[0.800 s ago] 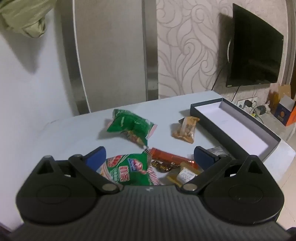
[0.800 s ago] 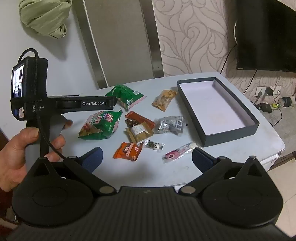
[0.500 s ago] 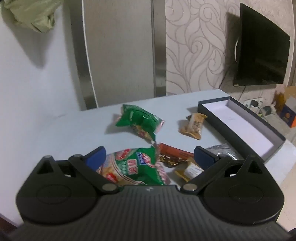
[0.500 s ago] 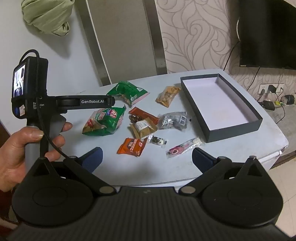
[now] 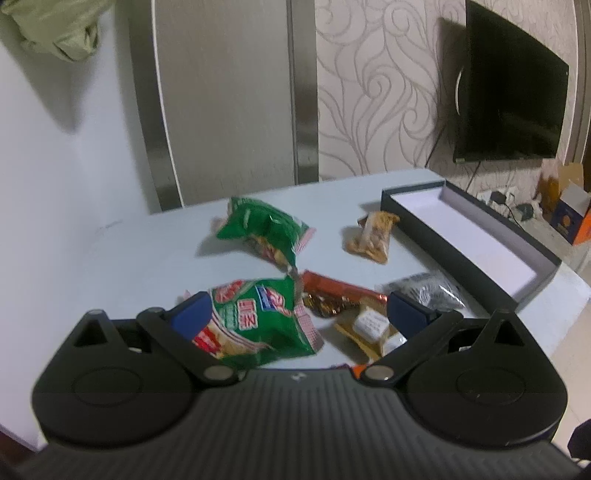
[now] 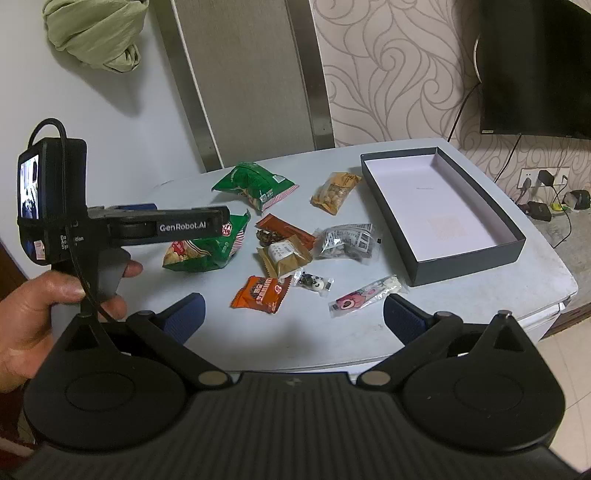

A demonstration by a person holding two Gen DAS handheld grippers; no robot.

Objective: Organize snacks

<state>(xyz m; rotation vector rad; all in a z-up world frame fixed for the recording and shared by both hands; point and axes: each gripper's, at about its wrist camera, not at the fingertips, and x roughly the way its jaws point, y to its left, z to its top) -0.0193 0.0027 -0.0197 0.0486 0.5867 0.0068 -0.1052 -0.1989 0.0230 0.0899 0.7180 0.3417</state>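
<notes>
A lived-in home room, likely a sitting room, is indicated. A wall papered in a pale swirl pattern (image 6: 388, 74) is seen at 12 o'clock, and a flat black television (image 6: 535, 66) is mounted on it toward 2 o'clock, its cable hanging down. A wall socket with chargers plugged in (image 6: 543, 177) is found at 3 o'clock, with small devices lying below it. A green cloth (image 6: 92, 33) is hung on the plain wall at 10 o'clock. A cardboard box (image 5: 569, 218) is seen past the pale counter (image 6: 461, 314), on which packaged snacks (image 6: 288, 236) are scattered.
</notes>
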